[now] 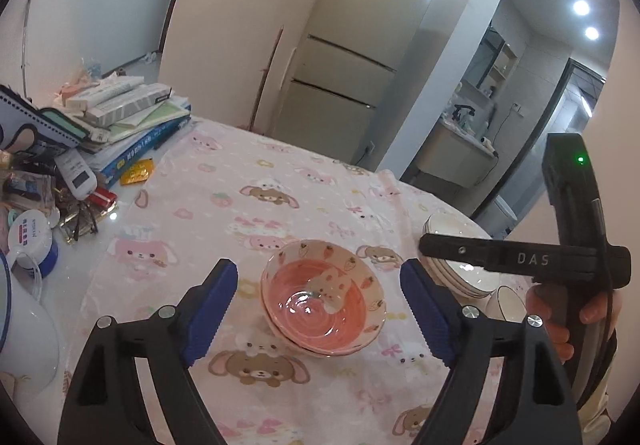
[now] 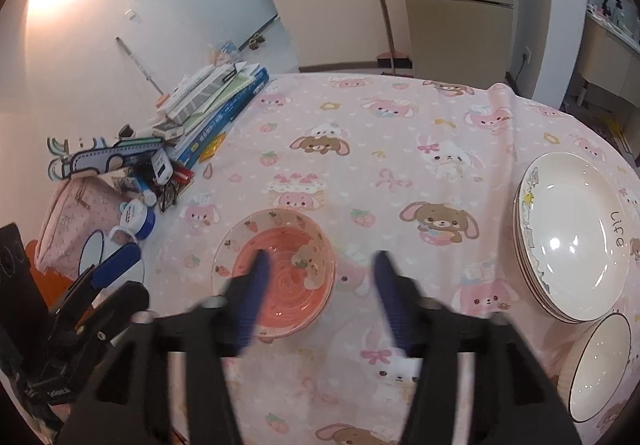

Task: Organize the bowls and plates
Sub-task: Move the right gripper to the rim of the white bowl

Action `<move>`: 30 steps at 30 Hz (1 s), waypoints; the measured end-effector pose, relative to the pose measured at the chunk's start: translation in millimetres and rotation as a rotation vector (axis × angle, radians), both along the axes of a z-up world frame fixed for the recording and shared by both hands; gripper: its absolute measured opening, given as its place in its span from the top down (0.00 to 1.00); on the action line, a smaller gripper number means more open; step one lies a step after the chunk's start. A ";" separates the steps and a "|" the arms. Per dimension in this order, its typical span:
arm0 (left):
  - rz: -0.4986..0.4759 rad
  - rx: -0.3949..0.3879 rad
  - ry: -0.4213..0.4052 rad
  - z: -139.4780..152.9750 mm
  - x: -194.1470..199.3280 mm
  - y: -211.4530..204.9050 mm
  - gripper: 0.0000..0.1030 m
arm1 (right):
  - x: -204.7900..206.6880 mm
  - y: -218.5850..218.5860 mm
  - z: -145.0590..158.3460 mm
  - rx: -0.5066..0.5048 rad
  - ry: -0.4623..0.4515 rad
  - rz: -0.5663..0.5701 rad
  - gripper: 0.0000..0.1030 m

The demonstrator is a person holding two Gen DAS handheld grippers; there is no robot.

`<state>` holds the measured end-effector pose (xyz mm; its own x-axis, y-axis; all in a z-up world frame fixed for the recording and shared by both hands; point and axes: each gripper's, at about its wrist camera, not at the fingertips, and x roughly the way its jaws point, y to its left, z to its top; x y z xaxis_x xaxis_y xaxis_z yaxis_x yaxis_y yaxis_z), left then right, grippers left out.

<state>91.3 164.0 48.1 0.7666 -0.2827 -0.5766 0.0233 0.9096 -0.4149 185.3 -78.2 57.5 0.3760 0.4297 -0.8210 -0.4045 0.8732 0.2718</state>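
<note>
Grippers standing wide, holding nothing | pink strawberry bowls (image 1: 323,301) stacked | lifting clear straight above stack, avoiding rim.

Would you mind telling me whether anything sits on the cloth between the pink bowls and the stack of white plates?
Nothing visible does. Between the pink bowls and the white plates, the right wrist view shows only bare tablecloth. The open right gripper hangs above that stretch. A white bowl sits nearer than the plates, off that line.

Open left claw (image 1: 316,299) above stacked pink bowls (image 1: 323,299)
</note>
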 end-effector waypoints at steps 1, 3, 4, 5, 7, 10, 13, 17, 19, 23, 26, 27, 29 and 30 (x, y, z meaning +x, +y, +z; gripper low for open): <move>-0.005 -0.010 0.009 -2.5 1.6 2.0 0.18 | 1.2 -1.0 -0.7 -0.005 -0.001 -0.007 0.41; -0.002 -0.027 0.031 -9.3 4.7 5.8 0.18 | 4.8 -3.7 -3.7 0.005 0.012 -0.010 0.40; 0.002 -0.025 0.038 -12.2 5.4 6.2 0.18 | 6.5 -5.7 -5.6 0.012 0.023 -0.013 0.36; 0.000 -0.020 0.045 -14.7 6.5 6.1 0.18 | 8.2 -7.9 -7.9 0.022 0.035 -0.020 0.30; -0.018 -0.008 0.063 -20.5 10.8 4.6 0.18 | 9.8 -11.0 -12.0 0.034 0.048 -0.034 0.22; -0.028 -0.006 0.100 -33.8 19.6 4.5 0.18 | 11.4 -12.3 -21.9 0.029 0.062 -0.057 0.20; -0.030 -0.033 0.152 -51.4 30.9 8.5 0.18 | 15.1 -8.6 -38.7 0.036 0.112 -0.039 0.20; -0.047 -0.076 0.225 -74.2 46.7 9.5 0.18 | 22.1 -5.1 -62.0 0.071 0.182 -0.042 0.20; -0.046 -0.070 0.243 -80.6 51.6 8.7 0.18 | 25.7 -2.3 -72.7 0.070 0.206 -0.047 0.20; -0.046 -0.087 0.252 -84.2 50.3 9.1 0.18 | 29.9 -4.3 -84.8 0.092 0.254 -0.055 0.20; -0.039 -0.056 0.229 -76.0 42.7 5.8 0.18 | 26.6 -18.3 -76.1 0.117 0.242 -0.057 0.20; -0.041 -0.050 0.219 -71.6 38.9 3.3 0.18 | 23.9 -26.2 -70.4 0.121 0.226 -0.063 0.20; -0.051 -0.048 0.196 -60.5 30.1 -3.1 0.18 | 18.3 -42.1 -59.8 0.129 0.207 -0.077 0.20; -0.063 -0.045 0.179 -53.3 24.6 -8.6 0.18 | 12.9 -51.8 -53.2 0.140 0.199 -0.082 0.20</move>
